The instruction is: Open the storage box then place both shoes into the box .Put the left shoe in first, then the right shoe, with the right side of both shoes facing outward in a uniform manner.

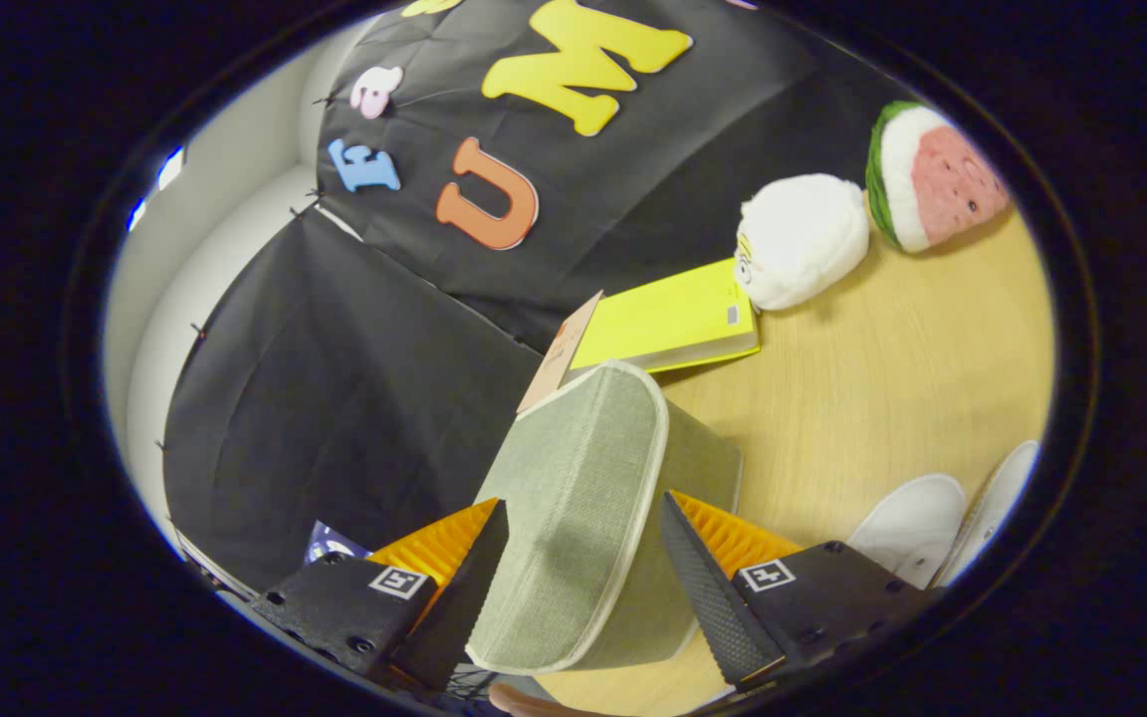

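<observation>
Right now the gripper (pixel 583 558) sits at the bottom centre of the frame with its jaws spread wide on either side of the storage box (pixel 588 518). Its lid fills the gap between the fingers, but I can't tell if either finger actually touches it, so call it open, not clamped.

Handling guess: the box is grey-green woven fabric with pale piping, so likely light, semi-stiff and not slippery. The panel may flex if squeezed mid-face. Best hold is probably the piped lid edge, which looks stiffer than the cloth.

The two white shoes (pixel 917 523) lie on the wooden table (pixel 892 378) at lower right, just beyond the right finger, close together.

Clutter: a yellow book (pixel 668 319) lies right behind the box at centre frame and could block the lid swinging back. A white plush toy (pixel 801 239) and a watermelon plush (pixel 932 179) sit upper right, well clear.
</observation>
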`<state>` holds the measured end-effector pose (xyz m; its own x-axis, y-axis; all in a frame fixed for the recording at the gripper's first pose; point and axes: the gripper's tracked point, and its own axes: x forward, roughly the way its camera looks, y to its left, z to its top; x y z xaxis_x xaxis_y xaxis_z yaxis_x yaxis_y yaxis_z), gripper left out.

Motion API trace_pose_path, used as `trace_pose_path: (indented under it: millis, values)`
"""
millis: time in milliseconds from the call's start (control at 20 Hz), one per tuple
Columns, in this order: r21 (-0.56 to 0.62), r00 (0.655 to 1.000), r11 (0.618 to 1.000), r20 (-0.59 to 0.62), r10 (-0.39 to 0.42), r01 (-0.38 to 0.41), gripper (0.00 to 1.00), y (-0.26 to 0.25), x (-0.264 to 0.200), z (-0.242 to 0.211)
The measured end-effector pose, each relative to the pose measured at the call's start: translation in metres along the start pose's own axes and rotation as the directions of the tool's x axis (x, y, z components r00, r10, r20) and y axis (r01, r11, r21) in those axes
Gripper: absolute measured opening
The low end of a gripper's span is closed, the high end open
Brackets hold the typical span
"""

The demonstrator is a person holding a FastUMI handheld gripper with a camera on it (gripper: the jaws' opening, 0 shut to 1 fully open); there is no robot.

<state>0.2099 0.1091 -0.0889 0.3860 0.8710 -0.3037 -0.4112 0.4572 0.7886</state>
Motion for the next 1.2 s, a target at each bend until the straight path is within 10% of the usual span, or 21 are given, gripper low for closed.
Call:
trace_pose_path:
  millis: [400, 1200]
  values:
    - [0.116, 0.971, 0.984, -0.181, 0.153, -0.134, 0.93, 0.007, 0.019, -0.026]
    - [0.022, 0.994, 0.995, -0.057, 0.099, -0.098, 0.12, 0.045, -0.016, -0.021]
